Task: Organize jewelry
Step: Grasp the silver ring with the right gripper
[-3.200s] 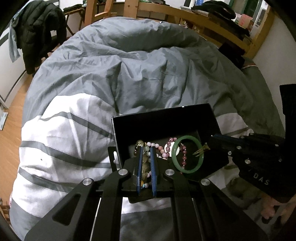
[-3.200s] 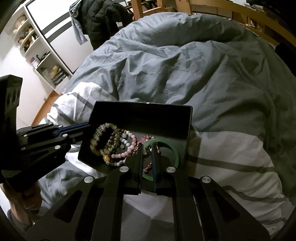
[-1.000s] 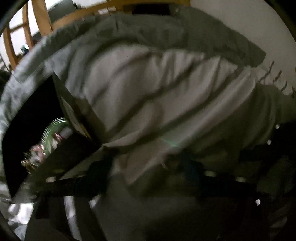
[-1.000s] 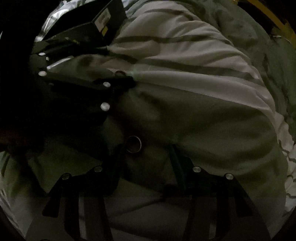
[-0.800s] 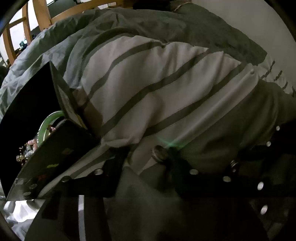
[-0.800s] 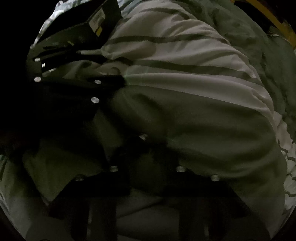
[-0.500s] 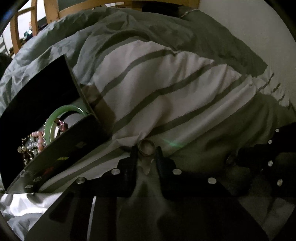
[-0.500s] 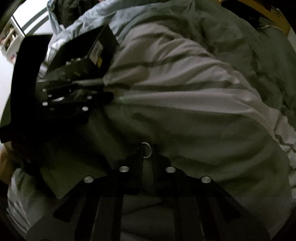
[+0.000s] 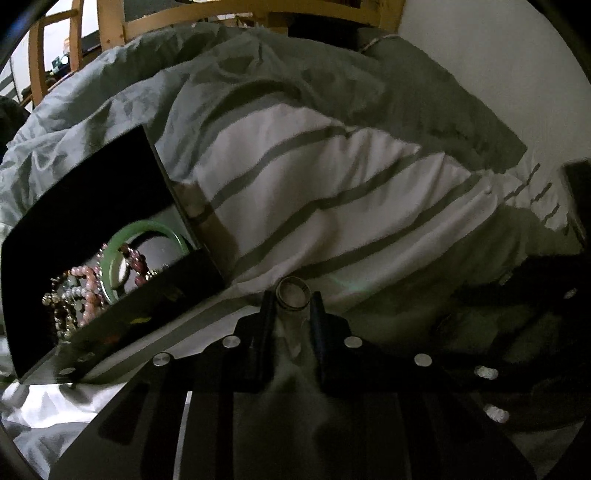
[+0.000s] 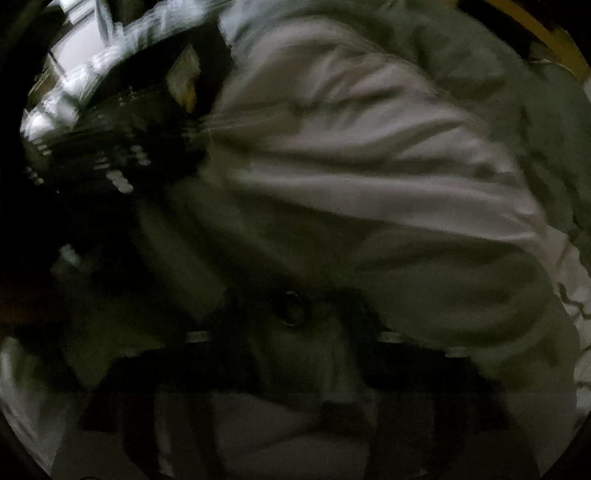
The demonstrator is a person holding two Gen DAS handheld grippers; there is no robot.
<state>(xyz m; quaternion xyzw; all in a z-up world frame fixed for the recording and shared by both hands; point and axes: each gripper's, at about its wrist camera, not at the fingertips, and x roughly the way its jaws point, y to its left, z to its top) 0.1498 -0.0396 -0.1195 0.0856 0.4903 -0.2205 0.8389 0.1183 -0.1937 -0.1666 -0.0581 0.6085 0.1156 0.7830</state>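
Ring [image 9: 293, 294] in L gripper [image 9: 291, 301]

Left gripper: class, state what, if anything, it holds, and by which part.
The left gripper holds a silver ring, pinched across its band by the two fingertips.

green bangle [image 9: 147, 230], grey-striped white duvet [image 9: 314, 184]

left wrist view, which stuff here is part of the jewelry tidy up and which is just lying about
Part of the job:
- silver ring, pinched in the left hand-held gripper
- black box, open on the bed
- green bangle in the box
- bead bracelets in the box

Just lying about:
- striped duvet
- wooden bed frame
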